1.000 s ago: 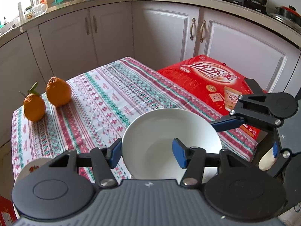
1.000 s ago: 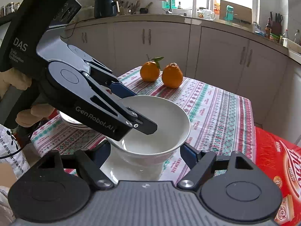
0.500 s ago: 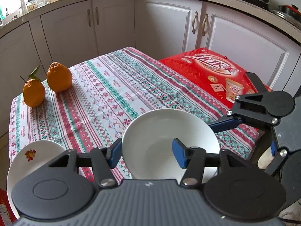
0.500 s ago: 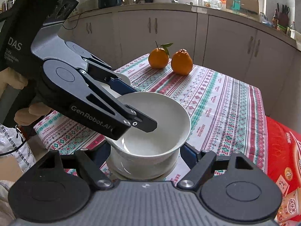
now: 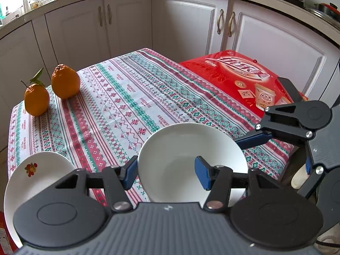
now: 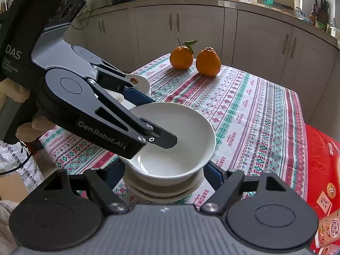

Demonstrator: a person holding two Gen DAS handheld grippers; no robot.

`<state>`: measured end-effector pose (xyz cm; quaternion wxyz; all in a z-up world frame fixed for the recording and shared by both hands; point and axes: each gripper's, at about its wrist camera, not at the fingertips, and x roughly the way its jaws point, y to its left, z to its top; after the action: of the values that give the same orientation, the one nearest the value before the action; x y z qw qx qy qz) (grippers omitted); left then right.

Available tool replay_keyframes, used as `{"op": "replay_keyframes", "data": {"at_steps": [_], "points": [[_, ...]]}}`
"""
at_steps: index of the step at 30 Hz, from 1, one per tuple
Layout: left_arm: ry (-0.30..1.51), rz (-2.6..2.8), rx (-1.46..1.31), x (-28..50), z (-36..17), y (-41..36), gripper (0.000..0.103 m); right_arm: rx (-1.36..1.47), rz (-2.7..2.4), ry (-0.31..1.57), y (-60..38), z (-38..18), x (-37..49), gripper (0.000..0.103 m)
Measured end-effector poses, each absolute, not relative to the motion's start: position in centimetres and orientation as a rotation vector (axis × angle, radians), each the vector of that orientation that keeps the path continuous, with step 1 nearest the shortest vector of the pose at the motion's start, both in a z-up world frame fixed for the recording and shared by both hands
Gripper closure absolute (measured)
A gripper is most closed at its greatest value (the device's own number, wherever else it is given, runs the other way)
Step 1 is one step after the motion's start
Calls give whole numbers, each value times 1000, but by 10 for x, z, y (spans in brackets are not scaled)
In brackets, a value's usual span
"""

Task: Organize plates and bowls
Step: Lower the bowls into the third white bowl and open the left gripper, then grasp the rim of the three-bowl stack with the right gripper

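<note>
Two grippers nearest: left gripper (image 5: pixel 165 173) pinching the rim of one white bowl (image 6: pixel 170 140), right gripper (image 6: pixel 163 175) spread around a second bowl (image 6: pixel 163 186) beneath, on the patterned desk (image 6: pixel 244 110); beyond, one stack of plates (image 6: pixel 138 81), then two oranges (image 6: pixel 181 57).

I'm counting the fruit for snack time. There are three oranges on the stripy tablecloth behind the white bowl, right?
Not three. The right wrist view shows only two oranges on the stripy tablecloth behind the white bowl.
</note>
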<state>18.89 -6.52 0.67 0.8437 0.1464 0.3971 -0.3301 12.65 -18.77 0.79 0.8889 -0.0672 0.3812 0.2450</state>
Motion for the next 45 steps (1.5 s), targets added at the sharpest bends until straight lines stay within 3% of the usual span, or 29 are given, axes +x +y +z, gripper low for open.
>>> {"op": "replay_keyframes", "data": {"at_steps": [11, 14, 18, 30, 38, 41, 45], "points": [[825, -699, 306, 188, 5, -64, 46, -142, 512, 795, -188, 5, 127, 18], [822, -702, 300, 187, 7, -63, 45, -141, 513, 776, -189, 7, 124, 5], [799, -700, 286, 183, 13, -58, 32, -133, 537, 745, -193, 15, 118, 4], [753, -624, 270, 165, 20, -23, 26, -131, 615, 733, -180, 16, 109, 2], [702, -642, 314, 134, 24, -10, 19, -166, 576, 696, -188, 28, 101, 0], [666, -684, 333, 119, 27, -4, 11, -198, 559, 694, -196, 31, 99, 0], [689, -721, 381, 109, 10, -6, 11, -257, 539, 743, -207, 22, 104, 0]]}}
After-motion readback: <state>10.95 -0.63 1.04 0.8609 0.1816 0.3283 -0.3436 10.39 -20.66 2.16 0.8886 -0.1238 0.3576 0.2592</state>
